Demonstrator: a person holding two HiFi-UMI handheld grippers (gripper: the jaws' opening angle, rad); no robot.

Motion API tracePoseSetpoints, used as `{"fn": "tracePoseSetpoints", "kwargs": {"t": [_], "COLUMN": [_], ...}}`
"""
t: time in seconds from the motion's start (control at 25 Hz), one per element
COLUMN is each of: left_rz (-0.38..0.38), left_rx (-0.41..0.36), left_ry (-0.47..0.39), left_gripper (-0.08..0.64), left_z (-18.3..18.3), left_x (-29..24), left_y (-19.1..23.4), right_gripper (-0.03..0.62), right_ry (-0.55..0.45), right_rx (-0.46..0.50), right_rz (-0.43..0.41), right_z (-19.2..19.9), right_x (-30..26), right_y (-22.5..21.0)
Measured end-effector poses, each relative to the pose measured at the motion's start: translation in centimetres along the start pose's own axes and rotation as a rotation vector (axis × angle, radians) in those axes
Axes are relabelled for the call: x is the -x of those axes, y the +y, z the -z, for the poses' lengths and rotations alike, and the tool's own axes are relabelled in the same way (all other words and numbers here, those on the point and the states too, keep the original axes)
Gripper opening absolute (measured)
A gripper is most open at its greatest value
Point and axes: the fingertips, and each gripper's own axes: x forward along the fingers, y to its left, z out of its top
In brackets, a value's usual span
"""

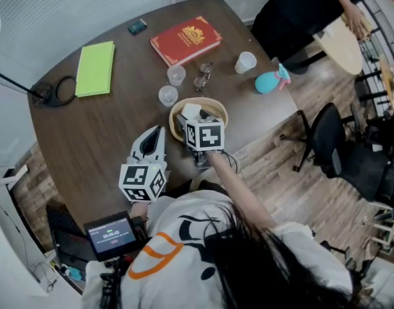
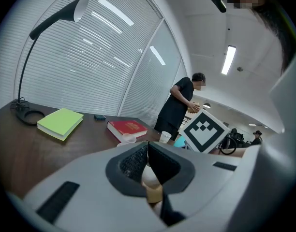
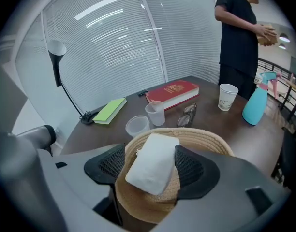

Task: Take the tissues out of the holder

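Holder: a woven basket (image 3: pixel 212 142) is set near the front edge of the round dark table (image 1: pixel 100 127).
Tissues: a white tissue pack (image 3: pixel 147 177) is seen lying tilted in the basket, between the two pads of the right gripper.
Right gripper (image 3: pixel 152 161): it is pointed down into the basket with the jaws spread wide. The pack is flanked by the pads but is not clamped.
Left gripper (image 2: pixel 148 148): it is held over the table just left of the basket. The jaws are brought together at the tips and nothing is gripped.
Behind the basket: two clear plastic cups (image 1: pixel 176 74), a pair of glasses (image 1: pixel 203 77), a red book (image 1: pixel 185 38) and a paper cup (image 1: pixel 245 62) are found.
Far left: a green notebook (image 1: pixel 95 68) is laid flat.
Right edge: a teal spray bottle (image 1: pixel 271 81) is placed, with a person in black (image 1: pixel 300 11) standing beyond the table.
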Motion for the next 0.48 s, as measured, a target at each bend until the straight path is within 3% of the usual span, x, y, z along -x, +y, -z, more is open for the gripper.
{"fn": "tracePoseSetpoints", "kwargs": {"t": [0.48], "left_rz": [0.007], "left_rx": [0.003], "left_ry": [0.005], "left_gripper": [0.002], "left_z": [0.1], "left_x": [-0.2], "left_y": [0.0], "right_gripper": [0.308], "right_ry": [0.046], "right_rx": [0.133], "right_rz": [0.115], "right_z": [0.3], "right_x": [-0.8], "right_y": [-2.2]}}
